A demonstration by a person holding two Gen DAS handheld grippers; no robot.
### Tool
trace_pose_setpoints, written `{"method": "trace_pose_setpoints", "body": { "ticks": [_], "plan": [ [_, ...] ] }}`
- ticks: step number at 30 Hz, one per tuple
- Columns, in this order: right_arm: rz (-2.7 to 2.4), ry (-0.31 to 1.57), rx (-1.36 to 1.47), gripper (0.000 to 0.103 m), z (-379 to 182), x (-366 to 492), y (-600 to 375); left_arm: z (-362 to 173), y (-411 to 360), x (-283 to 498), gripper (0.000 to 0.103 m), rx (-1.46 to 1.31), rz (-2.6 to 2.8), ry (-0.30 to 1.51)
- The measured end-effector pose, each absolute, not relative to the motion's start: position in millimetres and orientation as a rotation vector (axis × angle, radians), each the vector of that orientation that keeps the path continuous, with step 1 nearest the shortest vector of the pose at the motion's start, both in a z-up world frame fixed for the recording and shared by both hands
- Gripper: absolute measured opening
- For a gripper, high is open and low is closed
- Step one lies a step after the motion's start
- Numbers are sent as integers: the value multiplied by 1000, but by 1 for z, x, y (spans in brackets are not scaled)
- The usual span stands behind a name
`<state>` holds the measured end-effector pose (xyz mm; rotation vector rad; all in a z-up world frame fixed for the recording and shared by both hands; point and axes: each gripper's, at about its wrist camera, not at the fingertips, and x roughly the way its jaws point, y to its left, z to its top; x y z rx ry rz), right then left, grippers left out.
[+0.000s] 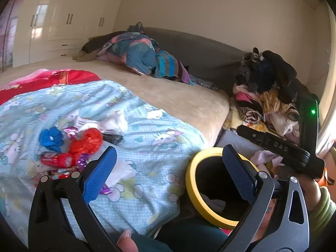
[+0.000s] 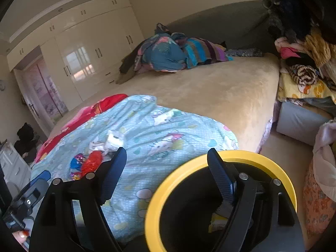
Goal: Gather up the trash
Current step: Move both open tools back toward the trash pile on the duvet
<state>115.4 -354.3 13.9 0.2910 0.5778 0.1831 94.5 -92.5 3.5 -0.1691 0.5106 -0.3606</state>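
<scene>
The left gripper (image 1: 166, 172) has its two blue bumpy fingers spread wide apart, and nothing is between them. The right gripper (image 2: 168, 176) is spread wide too and holds nothing. Its right finger hangs over the mouth of the bin (image 2: 210, 159).

The bin is round and dark inside, with a smooth yellow ring on top. It stands at the foot of the bed, down at about 5 o'clock in both views. Something pale lies at its bottom (image 1: 214, 202).

The trash sits in a small heap on a soft blue blanket (image 1: 147, 126) with cartoon cats on it. In the left view the heap is at about 9 o'clock. There is a crumpled blue wrapper (image 1: 51, 138), a shiny crinkly red wrapper (image 1: 89, 141), a long red candy wrapper (image 1: 56, 159), little shiny purple foils (image 1: 83, 160), a dark flat packet (image 1: 112, 138) and some scrunched white paper (image 1: 113, 122).

The fuzzy tan bed cover (image 2: 220, 96) lies under the blanket. A lumpy pile of bright clothes (image 1: 145, 56) sits at 12 o'clock. A second heap of clothes (image 1: 268, 92) is stacked at 2 o'clock.
</scene>
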Motion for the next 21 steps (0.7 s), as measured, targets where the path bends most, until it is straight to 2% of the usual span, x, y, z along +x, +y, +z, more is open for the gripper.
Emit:
{"method": "trace_pose_setpoints", "body": {
  "ticks": [21],
  "plan": [
    [316,526,209,79,29,103,-290,14,-24,93,92,-243,-197,449]
  ]
}}
